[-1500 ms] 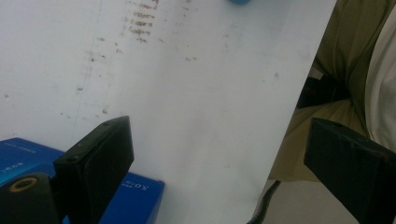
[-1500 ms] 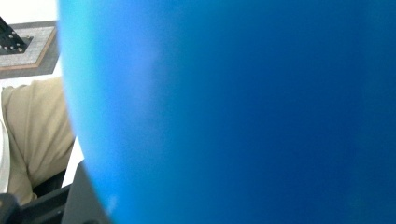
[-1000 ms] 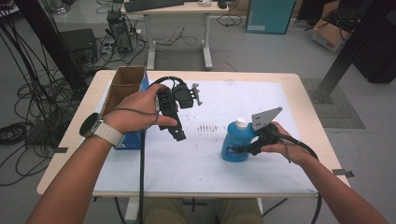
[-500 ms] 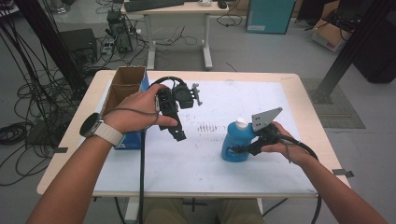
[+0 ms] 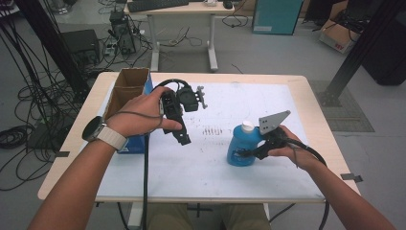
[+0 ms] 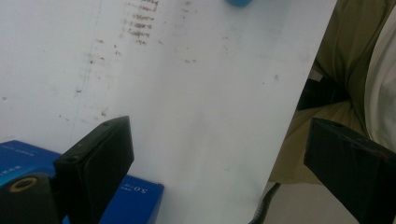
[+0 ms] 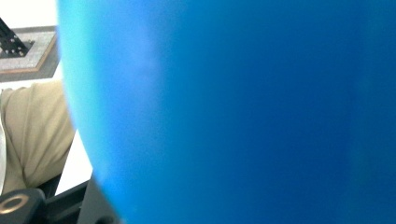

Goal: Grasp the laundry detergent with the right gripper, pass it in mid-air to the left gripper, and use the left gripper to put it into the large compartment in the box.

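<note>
Right gripper (image 5: 249, 153): it is held at the right side of the table, and its jaws are clamped on the lower part of the blue bottle; they have just been closing a little more on it.
Blue bottle (image 5: 241, 146): it is standing upright on the white mat, right of the middle, with a white cap (image 5: 247, 126) on top; its blue wall is seen very close in the right gripper view (image 7: 243, 112).
Left gripper (image 5: 179, 136): it is held above the mat, left of the bottle and well apart from it; the jaws are wide apart and nothing is between them.
White mat (image 5: 210, 172): some small brown marks are seen near the middle.
Cardboard box (image 5: 125, 86): it is open and stands at the left edge of the table.
</note>
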### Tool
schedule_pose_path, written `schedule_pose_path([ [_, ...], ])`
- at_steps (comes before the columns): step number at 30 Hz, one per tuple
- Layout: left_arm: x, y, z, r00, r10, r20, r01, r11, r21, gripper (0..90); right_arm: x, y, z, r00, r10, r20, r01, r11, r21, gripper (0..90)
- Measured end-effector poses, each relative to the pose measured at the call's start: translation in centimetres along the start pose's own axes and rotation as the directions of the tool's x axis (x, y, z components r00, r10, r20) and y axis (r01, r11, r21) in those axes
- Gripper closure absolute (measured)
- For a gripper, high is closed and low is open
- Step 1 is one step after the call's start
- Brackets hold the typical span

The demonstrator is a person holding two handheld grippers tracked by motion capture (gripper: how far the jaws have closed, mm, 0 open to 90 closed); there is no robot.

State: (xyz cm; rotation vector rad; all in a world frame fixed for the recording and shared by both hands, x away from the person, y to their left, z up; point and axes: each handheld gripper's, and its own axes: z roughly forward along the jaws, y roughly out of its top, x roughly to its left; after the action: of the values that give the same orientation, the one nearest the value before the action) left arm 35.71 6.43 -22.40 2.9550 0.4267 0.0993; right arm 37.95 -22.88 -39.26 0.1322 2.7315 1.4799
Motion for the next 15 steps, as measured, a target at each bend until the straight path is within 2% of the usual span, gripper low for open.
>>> schedule_pose_path([
  [13, 0.00, 0.06, 0.02, 1.0000, 0.000, 0.006, 0.000, 0.9999, 0.010, 8.7, -0.05, 0.02, 0.01, 1.0000, 0.001, -0.002, -0.001, 1.000, 0.001, 44.8],
  [14, 0.02, 0.08, 0.03, 1.0000, 0.004, 0.004, -0.004, 0.9999, 0.010, 8.6, -0.04, 0.03, 0.02, 1.0000, 0.005, -0.002, -0.005, 1.000, 0.002, 44.8],
  [15, 0.15, 0.12, -0.07, 0.9997, 0.026, 0.002, -0.026, 0.9994, 0.024, 8.6, -0.04, 0.04, 0.01, 1.0000, 0.006, -0.004, -0.006, 1.000, 0.003, 44.8],
])
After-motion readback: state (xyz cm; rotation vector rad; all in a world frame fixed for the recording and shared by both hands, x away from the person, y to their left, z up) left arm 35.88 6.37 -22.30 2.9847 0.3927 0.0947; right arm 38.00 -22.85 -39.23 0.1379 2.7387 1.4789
